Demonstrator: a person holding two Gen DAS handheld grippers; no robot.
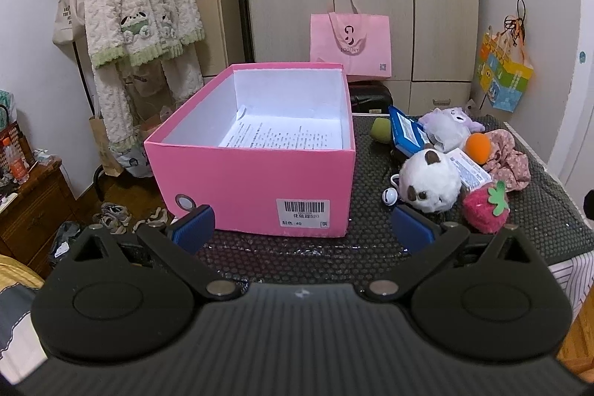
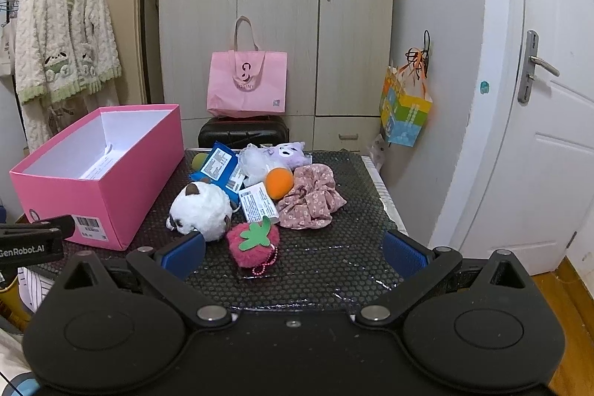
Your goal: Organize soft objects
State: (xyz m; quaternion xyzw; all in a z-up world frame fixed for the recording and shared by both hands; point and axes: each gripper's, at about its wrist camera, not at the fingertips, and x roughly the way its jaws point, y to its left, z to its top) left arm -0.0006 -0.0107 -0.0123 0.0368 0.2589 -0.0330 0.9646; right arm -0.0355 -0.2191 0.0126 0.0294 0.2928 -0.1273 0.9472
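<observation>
Both tongs spread wide, nothing held. Left tongs [image 1: 302, 229] sit at the near wall of the pink box [image 1: 252, 184], which is open with only a printed sheet [image 1: 282, 134] inside. Right tongs [image 2: 293, 253] hover over bare counter [image 2: 334, 270] just in front of the strawberry plush [image 2: 252, 240]. Right of the box, clustered and touching: panda plush [image 2: 202, 208], orange ball [image 2: 279, 182], floral scrunchie [image 2: 310, 197], purple plush [image 2: 282, 153], blue packet [image 2: 219, 166]. A narrow strip of mat separates the box from the pile; the counter's right edge is close beyond the scrunchie.
</observation>
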